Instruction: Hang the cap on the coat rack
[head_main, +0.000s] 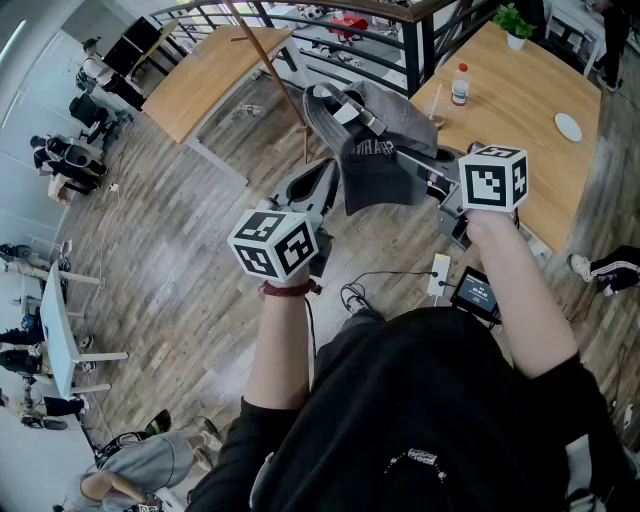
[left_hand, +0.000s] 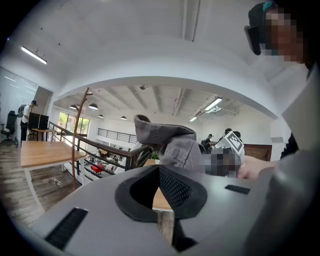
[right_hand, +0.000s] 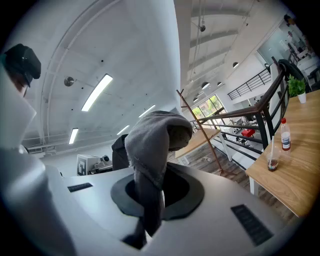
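Holding check: your right hand-held gripper (right_hand: 149, 197) is pinching a fold of the grey cap (head_main: 372, 150). The cap is up in the air in front of you, bunched over the jaws. Your left hand-held gripper (left_hand: 159, 192) is just beside it, with its jaws slightly spread and nothing between them.

The coat rack (head_main: 272, 68), a thin wooden pole with short branches, stands well apart from the cap, out past both grippers.

Risks, as judged from here:
- The grip is on soft cloth only, so a quick swing toward the rack could let the fold slide out and drop the cap to the floor.
- The cap is crumpled, so its opening may not meet a branch. It would then drape loosely and fall.
- The pole looks light, so pushing the cap on hard could rock or tip it.
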